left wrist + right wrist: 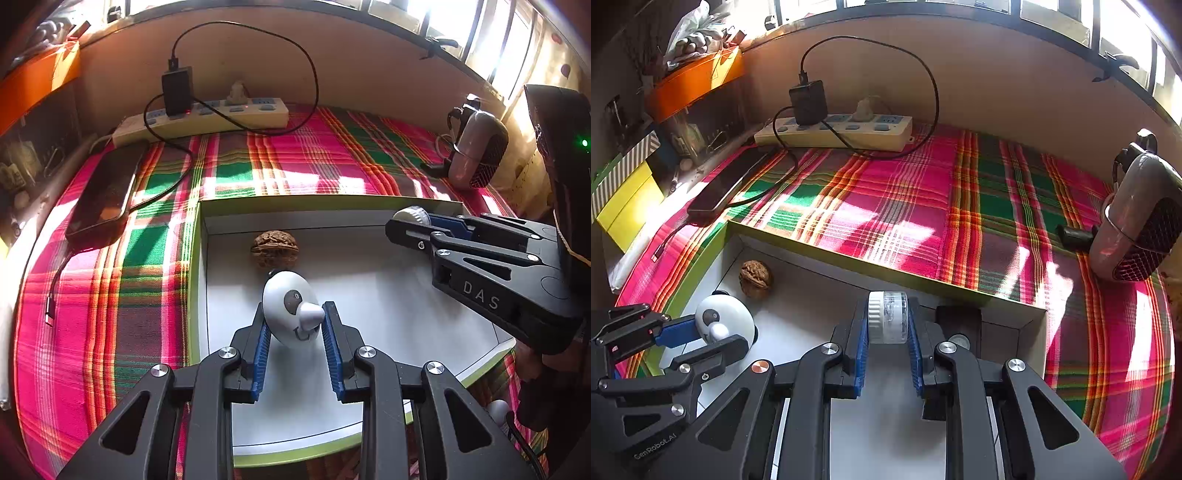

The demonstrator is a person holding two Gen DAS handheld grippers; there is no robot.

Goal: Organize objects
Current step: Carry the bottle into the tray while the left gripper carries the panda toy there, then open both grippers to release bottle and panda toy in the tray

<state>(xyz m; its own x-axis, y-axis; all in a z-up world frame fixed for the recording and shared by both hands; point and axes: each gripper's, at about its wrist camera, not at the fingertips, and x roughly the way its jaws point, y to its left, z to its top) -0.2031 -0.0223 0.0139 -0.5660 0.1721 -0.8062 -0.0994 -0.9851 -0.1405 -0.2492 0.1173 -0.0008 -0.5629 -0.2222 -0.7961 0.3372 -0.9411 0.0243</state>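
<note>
Two hand-held grippers loaded, both over white tray (369,291).
Left hand-held gripper (293,321) clamped on panda toy (290,308); right hand-held gripper (887,319) pinching ribbed cap (888,317). Lower clear of walnut (274,248), then release.

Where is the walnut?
The walnut lies in the box's far left corner, just beyond the panda toy held by the left claw.

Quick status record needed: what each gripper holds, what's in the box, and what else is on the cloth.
left gripper: shut on white panda toy
right gripper: shut on clear ribbed cap
box: white inside, green rim, holds a walnut
plaid cloth: phone, power strip, small fan
</note>
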